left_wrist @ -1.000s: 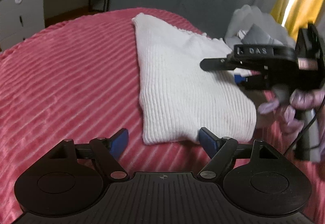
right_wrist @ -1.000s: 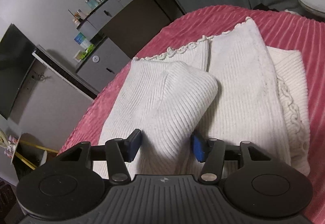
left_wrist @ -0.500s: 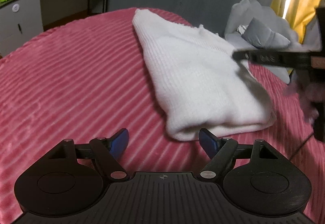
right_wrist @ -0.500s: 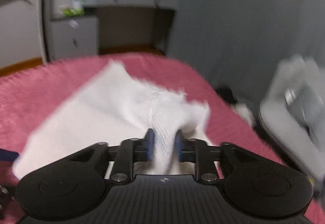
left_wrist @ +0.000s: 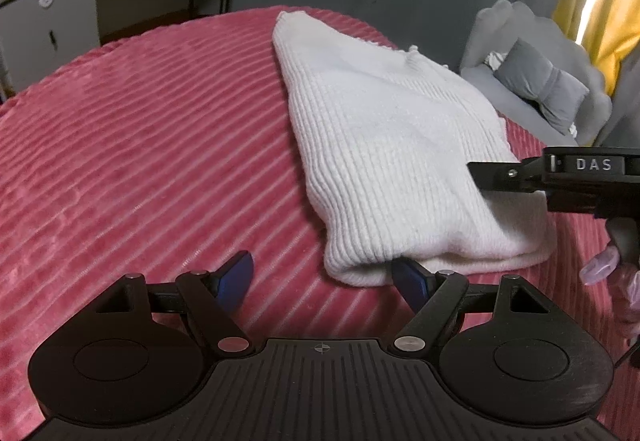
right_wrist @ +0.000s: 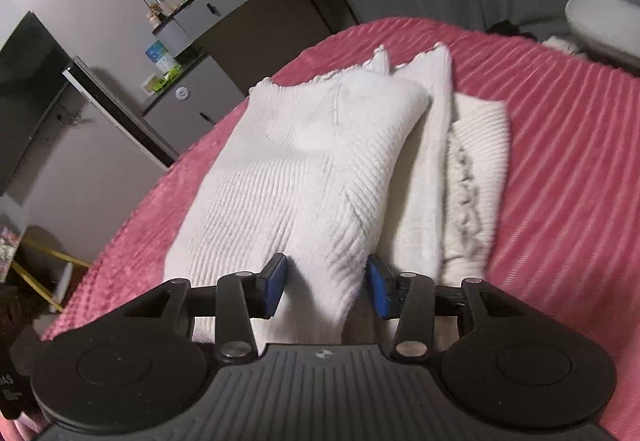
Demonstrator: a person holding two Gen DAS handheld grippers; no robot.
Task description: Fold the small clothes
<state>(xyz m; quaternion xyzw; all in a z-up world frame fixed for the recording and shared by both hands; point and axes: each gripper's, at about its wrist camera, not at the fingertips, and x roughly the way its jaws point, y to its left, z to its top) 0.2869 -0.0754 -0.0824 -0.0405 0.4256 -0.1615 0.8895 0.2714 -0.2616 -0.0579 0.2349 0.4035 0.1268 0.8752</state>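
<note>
- A white ribbed knit sweater [right_wrist: 304, 169], partly folded, is lying on the pink ribbed bedspread [left_wrist: 132, 145].
- The right gripper [right_wrist: 326, 283] has just been opening, its jaws straddling a folded flap without pinching.
- The left gripper [left_wrist: 322, 275] is hovering wide apart at the sweater's 6 o'clock edge.
- Likely next: smoothing, then 1 more fold.

Folded white sweater [right_wrist: 304, 169] on pink bedspread [right_wrist: 568, 145], between just-opening right gripper [right_wrist: 326, 283] jaws.
</note>
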